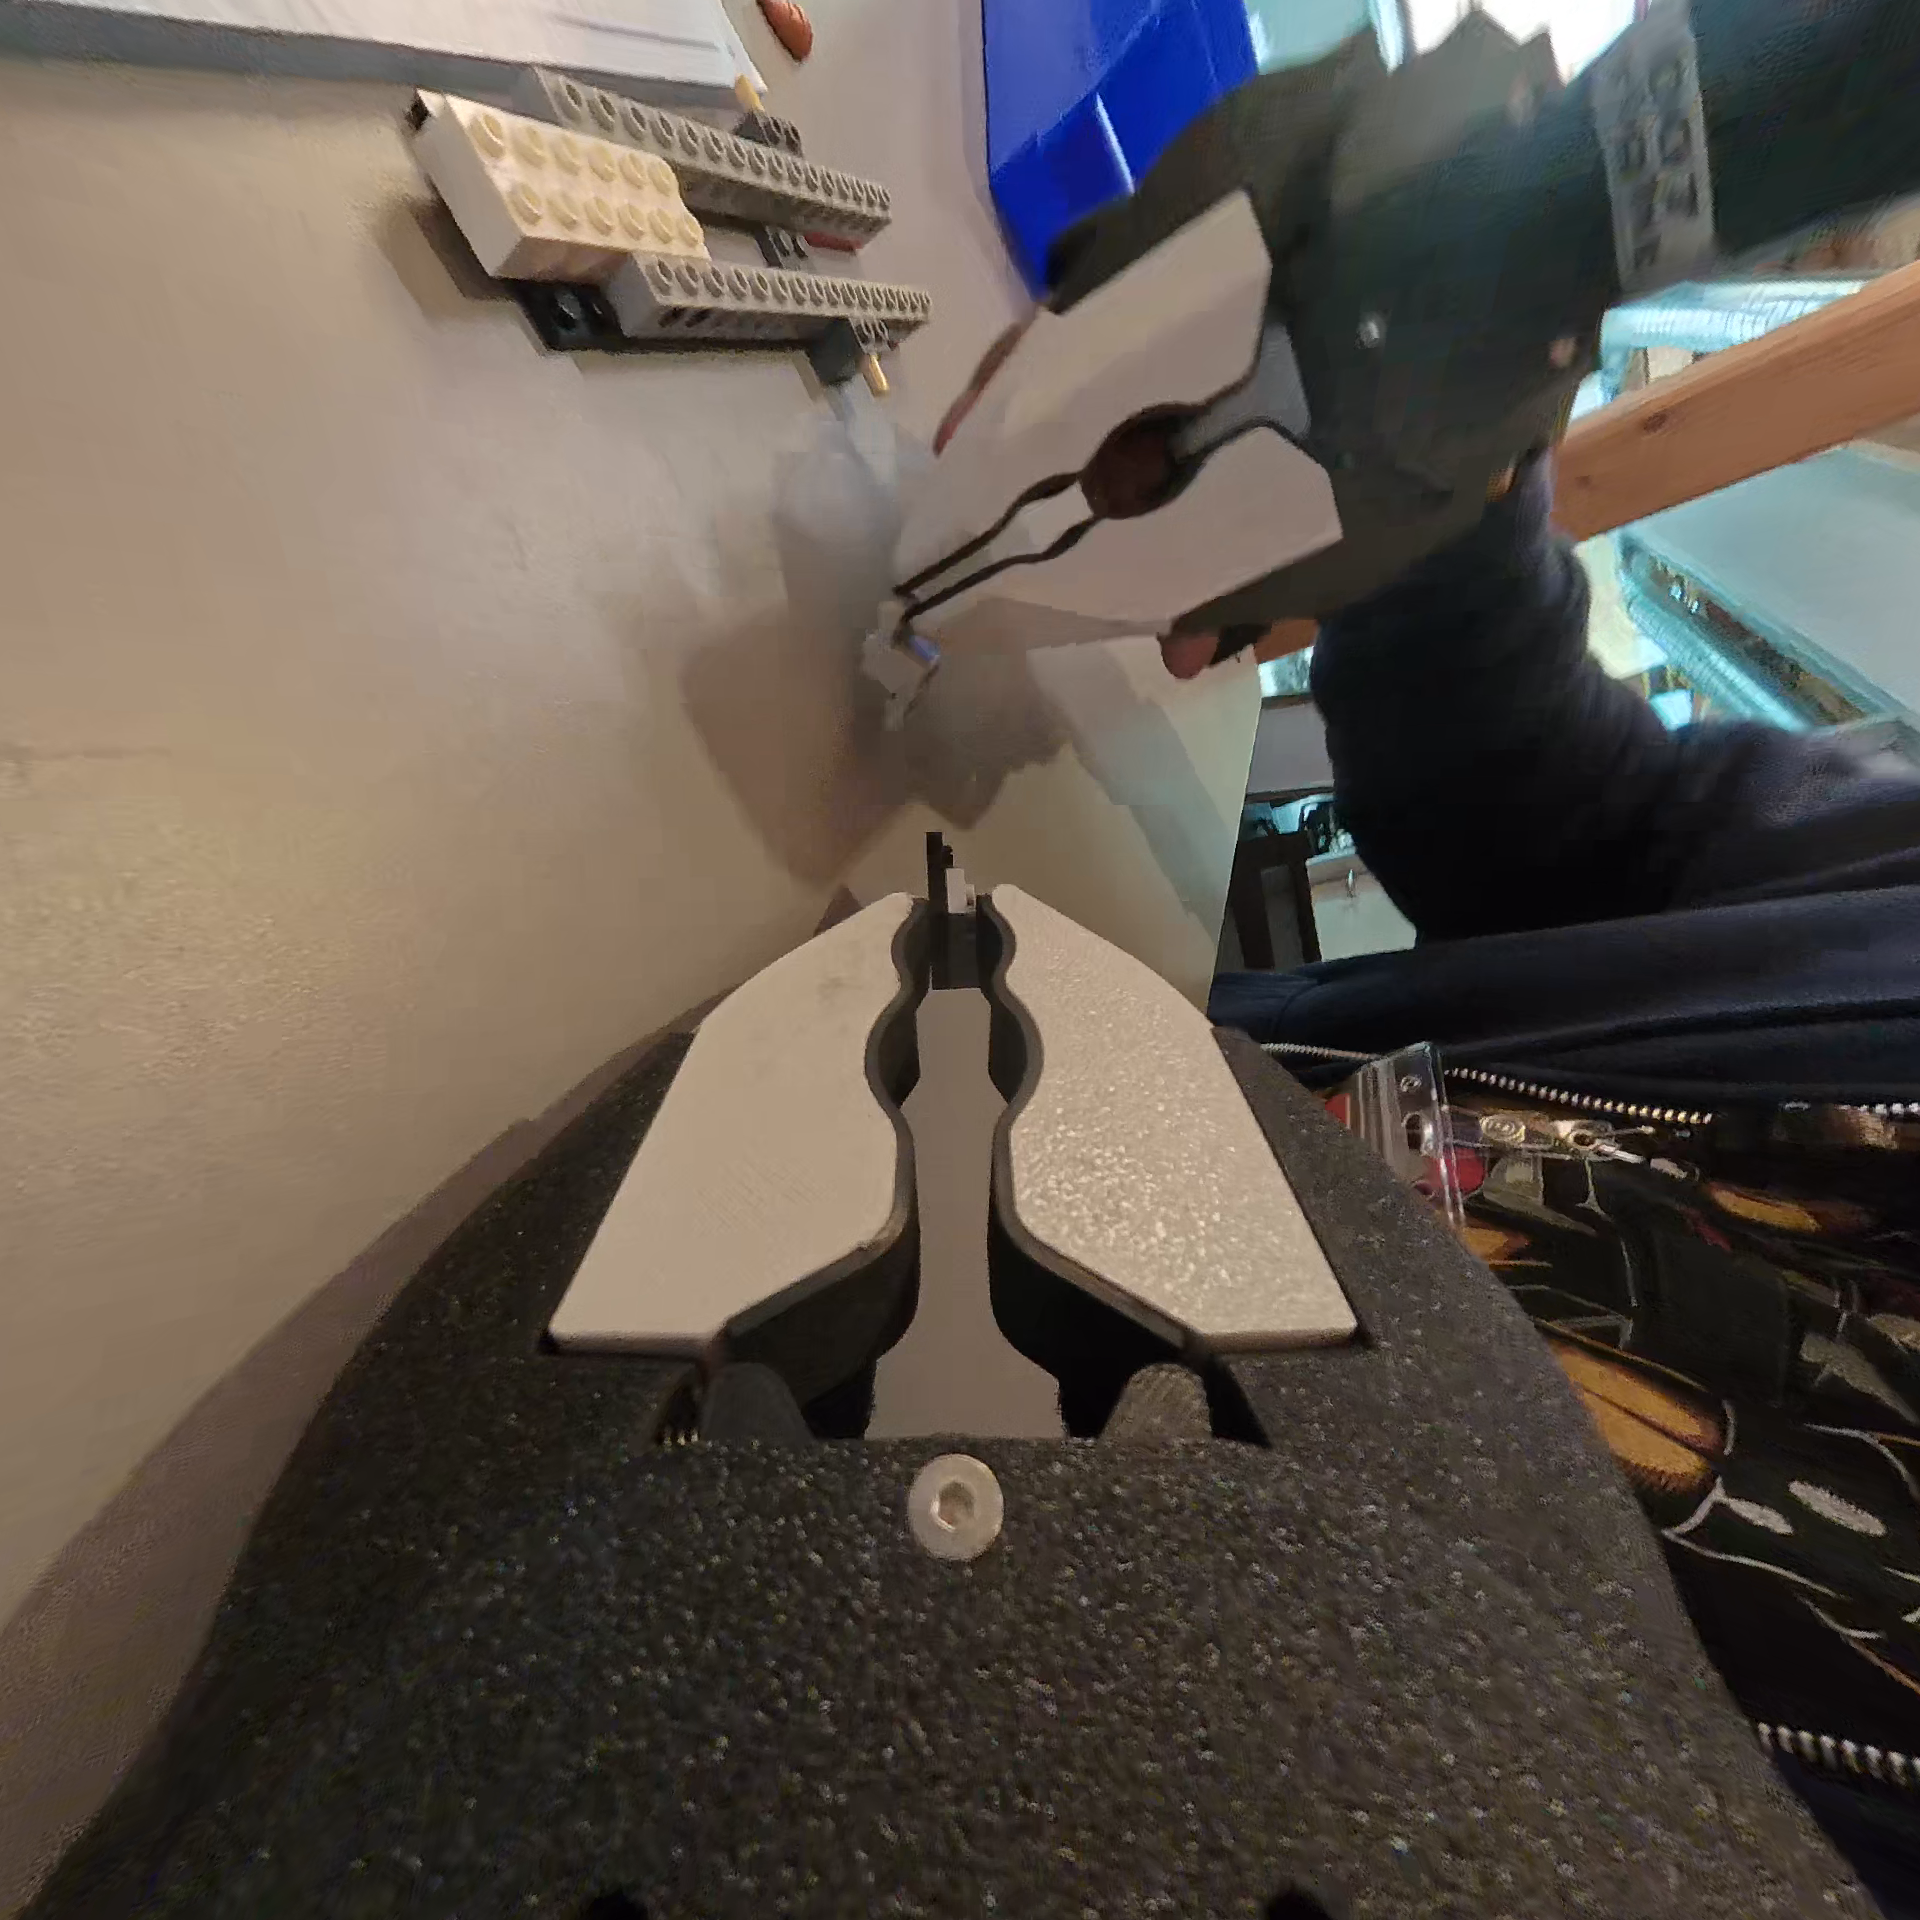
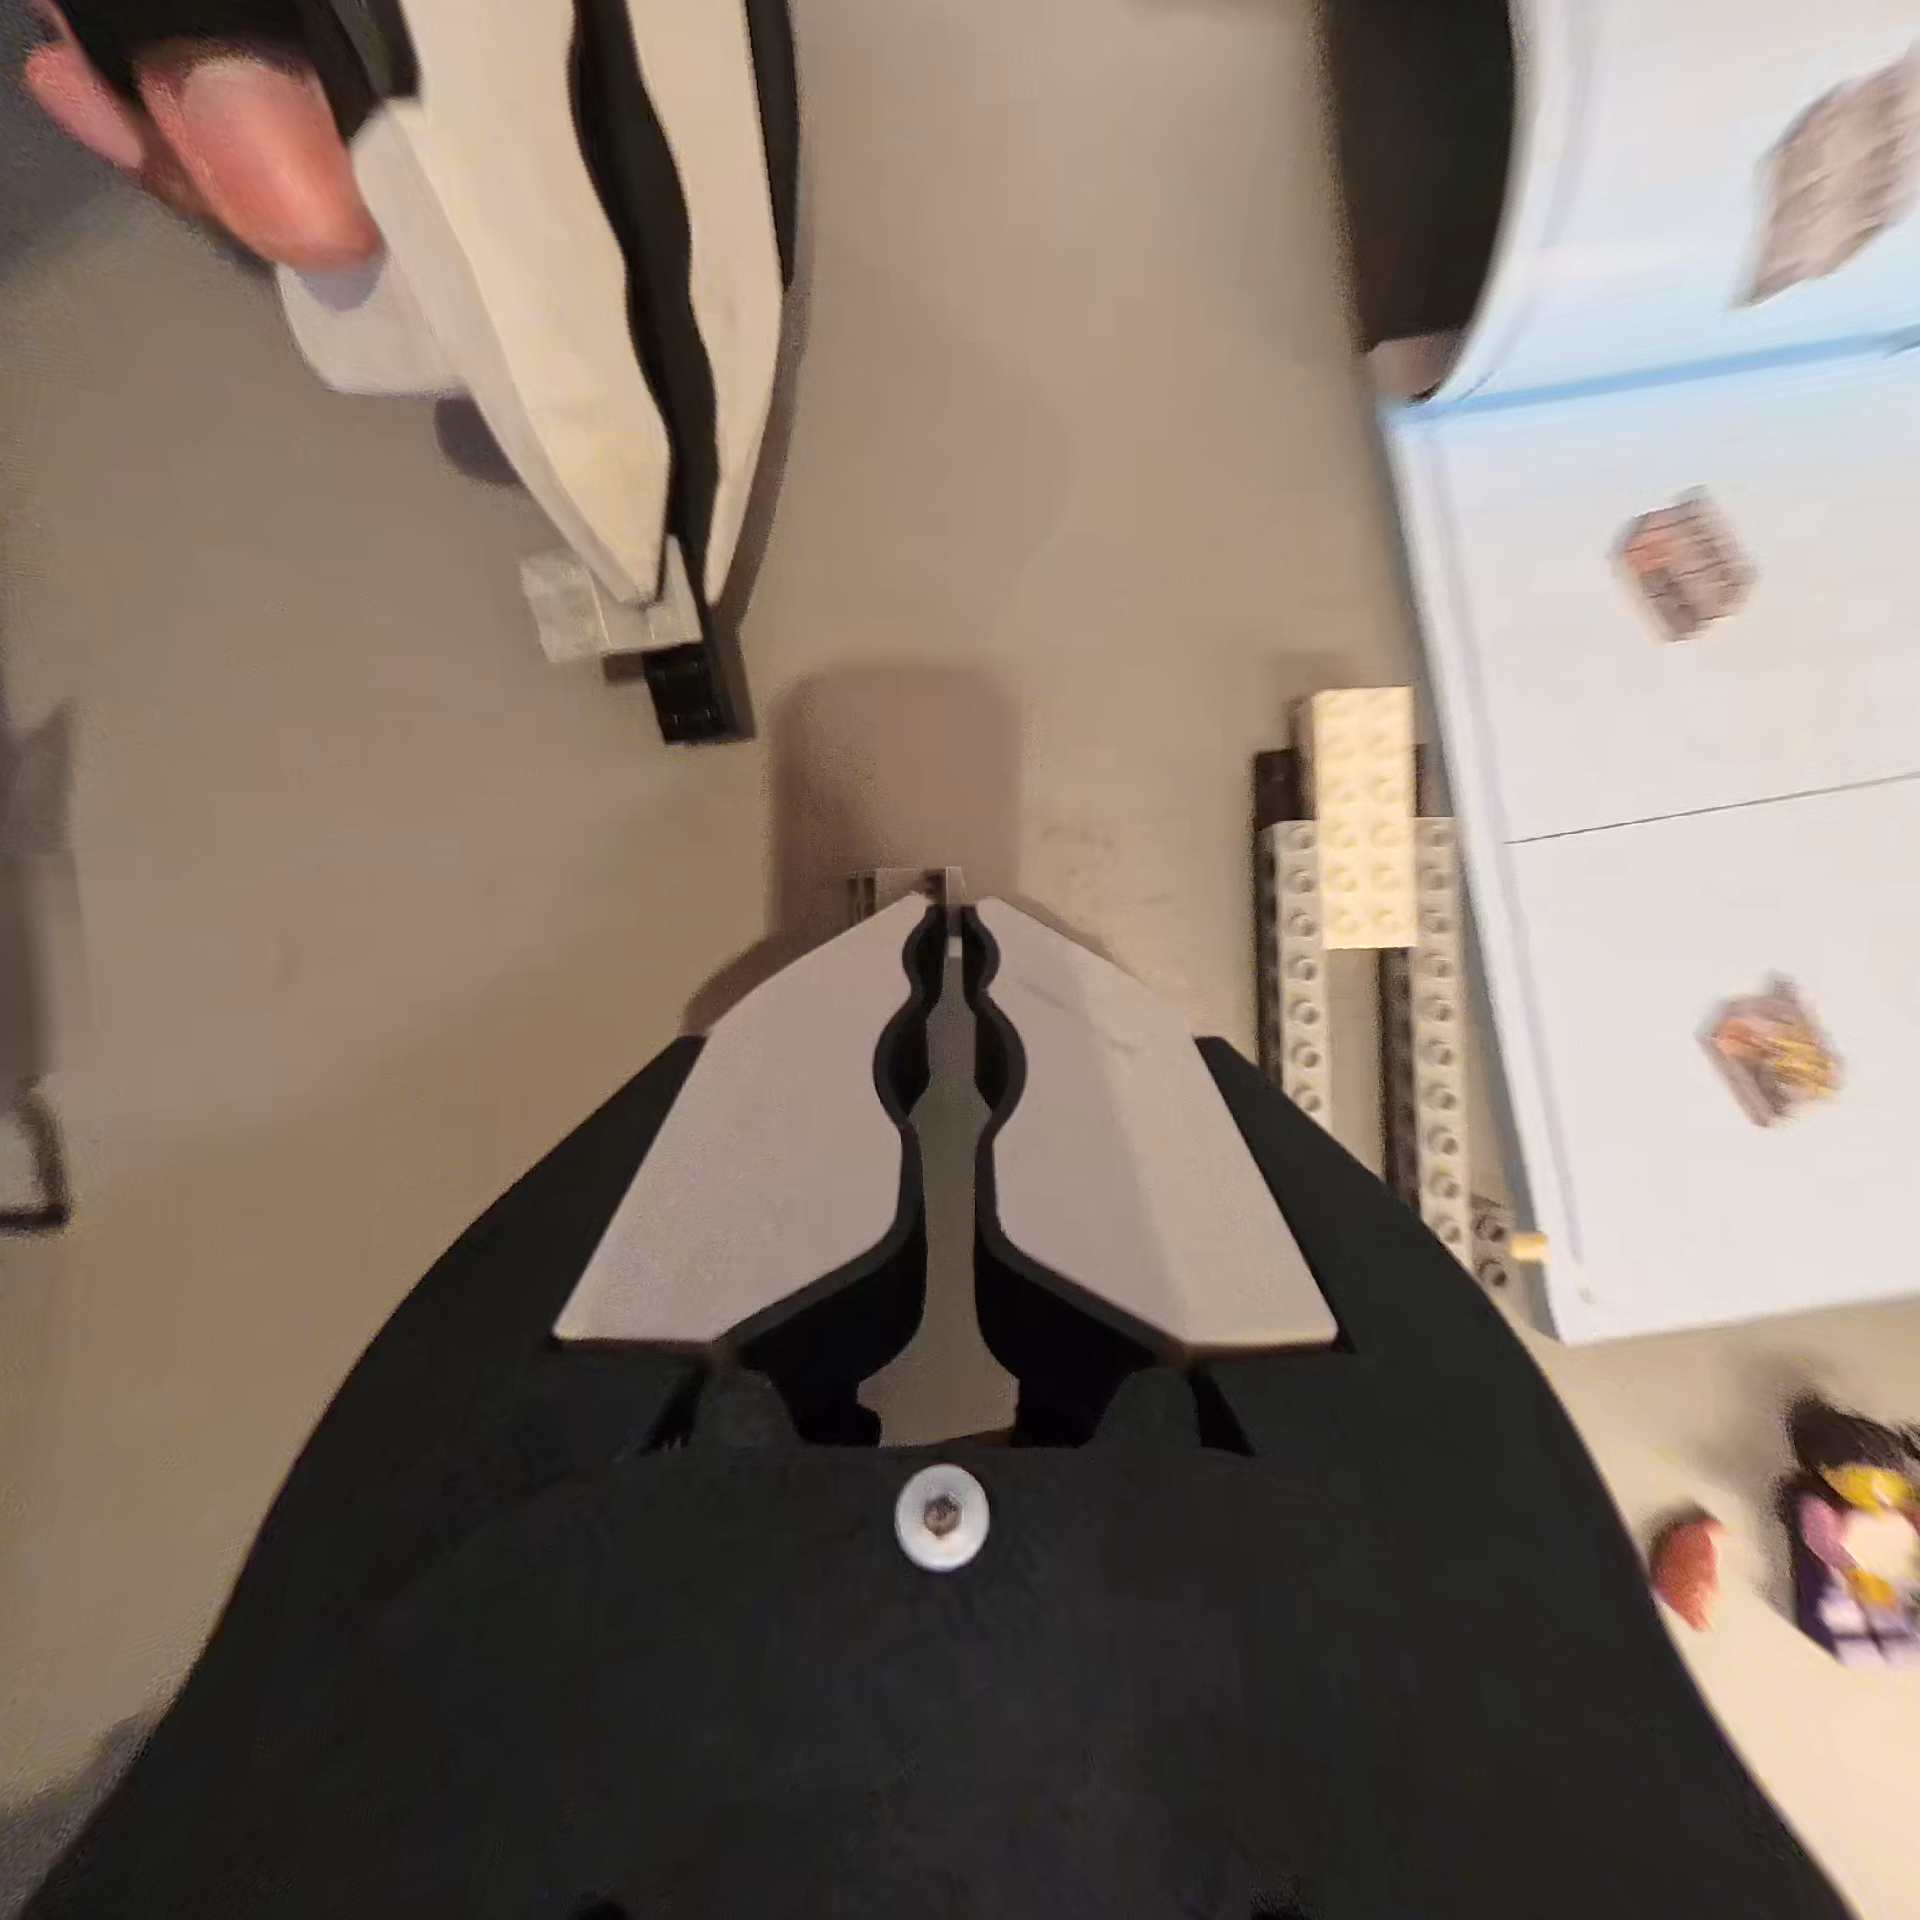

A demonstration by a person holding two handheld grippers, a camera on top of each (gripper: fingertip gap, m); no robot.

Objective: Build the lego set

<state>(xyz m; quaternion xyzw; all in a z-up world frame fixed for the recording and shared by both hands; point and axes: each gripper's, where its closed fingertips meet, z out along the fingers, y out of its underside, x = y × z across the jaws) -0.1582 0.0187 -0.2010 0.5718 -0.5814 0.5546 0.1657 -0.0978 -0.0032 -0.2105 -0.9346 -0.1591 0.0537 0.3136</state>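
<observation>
My left gripper (image 1: pixel 951 906) is shut on a small black brick (image 1: pixel 943 945) with a little light grey piece (image 1: pixel 958 891) on it, held above the beige table (image 1: pixel 312 727). In the right wrist view the left gripper (image 2: pixel 675 582) shows at the upper left with the black brick (image 2: pixel 701 691) sticking out of its tips. My right gripper (image 2: pixel 948 906) is shut on a small light grey piece (image 2: pixel 904 885). In the left wrist view the right gripper (image 1: pixel 902 613) hangs over the table with that grey piece (image 1: pixel 899 665) at its tips.
A built assembly of a white brick and grey holed beams (image 1: pixel 665 239) lies on the table, also in the right wrist view (image 2: pixel 1361 935), beside a light blue booklet (image 2: pixel 1714 831). A blue bin (image 1: pixel 1101 114), a minifigure (image 2: pixel 1860 1558) and a brown piece (image 2: pixel 1688 1579) lie nearby. Left tips to right tips: about 7 cm.
</observation>
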